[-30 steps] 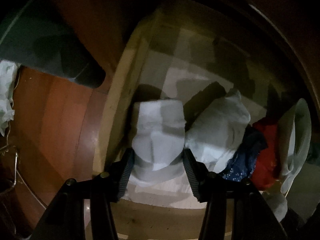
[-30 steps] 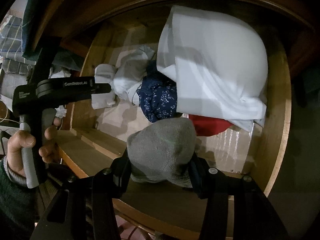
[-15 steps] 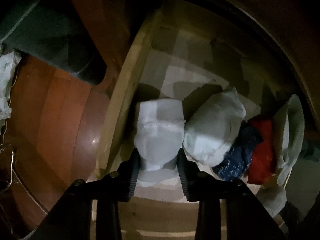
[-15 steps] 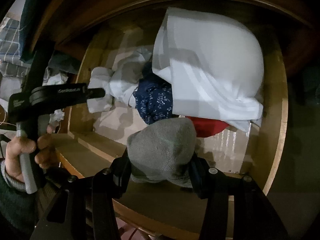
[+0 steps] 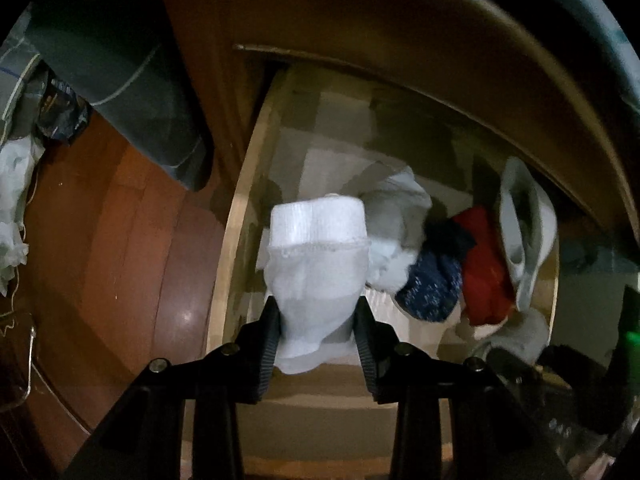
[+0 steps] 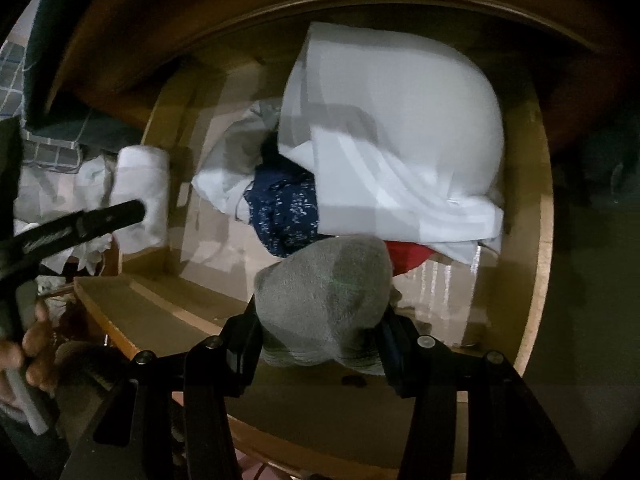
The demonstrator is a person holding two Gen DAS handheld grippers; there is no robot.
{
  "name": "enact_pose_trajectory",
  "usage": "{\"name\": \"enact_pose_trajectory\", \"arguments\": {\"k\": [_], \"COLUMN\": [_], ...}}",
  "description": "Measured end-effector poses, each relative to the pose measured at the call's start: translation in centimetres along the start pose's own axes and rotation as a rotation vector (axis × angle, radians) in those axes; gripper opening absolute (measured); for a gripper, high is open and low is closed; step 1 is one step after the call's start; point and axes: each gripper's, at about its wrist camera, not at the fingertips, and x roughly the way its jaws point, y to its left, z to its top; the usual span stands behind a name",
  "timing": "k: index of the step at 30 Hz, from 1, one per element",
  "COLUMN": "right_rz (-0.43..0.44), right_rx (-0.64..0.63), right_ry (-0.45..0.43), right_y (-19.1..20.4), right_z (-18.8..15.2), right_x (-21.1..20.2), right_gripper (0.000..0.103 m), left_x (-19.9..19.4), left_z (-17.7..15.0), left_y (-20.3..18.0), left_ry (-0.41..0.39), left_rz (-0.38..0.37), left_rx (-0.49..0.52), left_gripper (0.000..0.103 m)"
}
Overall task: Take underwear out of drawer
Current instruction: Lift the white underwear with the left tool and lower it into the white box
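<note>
My left gripper [image 5: 316,332] is shut on a rolled white garment [image 5: 318,264], which hangs above the left end of the open wooden drawer [image 5: 236,216]. The same white roll [image 6: 142,196] shows at the left of the right wrist view, lifted over the drawer's side wall. My right gripper [image 6: 320,344] is shut on a grey knitted bundle [image 6: 324,300] over the drawer's front edge. Inside the drawer lie a crumpled white piece [image 5: 396,236], a navy patterned piece [image 6: 286,208], a red piece [image 5: 484,264] and a large folded white cloth [image 6: 396,148].
The cabinet front [image 5: 360,20] overhangs the back of the drawer. Left of the drawer is reddish wood flooring [image 5: 112,240] with a dark bag [image 5: 120,80] and white cloth [image 5: 12,200]. A hand [image 6: 36,344] holds the left gripper's handle. Checked fabric [image 6: 16,80] lies far left.
My left gripper closed on the white roll and lifted it up out of the drawer, toward the left wall. My right gripper stayed still with the grey bundle.
</note>
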Motion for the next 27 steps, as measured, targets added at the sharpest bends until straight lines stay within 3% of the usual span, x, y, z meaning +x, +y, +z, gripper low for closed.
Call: {"name": "enact_pose_trajectory", "arguments": {"k": [12, 27], "right_rz": [-0.044, -0.049], "right_rx": [0.025, 0.024], "right_ry": [-0.006, -0.004], "right_y": [-1.1, -1.9], "right_z": [0.1, 0.0], "right_x": [-0.3, -0.4], "right_gripper": [0.048, 0.048], "left_x": [-4.8, -20.5], "left_z": [-2.1, -3.2], "left_y": [-1.2, -3.7], "left_ry": [-0.147, -0.399], "left_rz": [0.010, -0.027], "left_rx": [0.069, 0.259], "left_gripper": [0.036, 0.036]}}
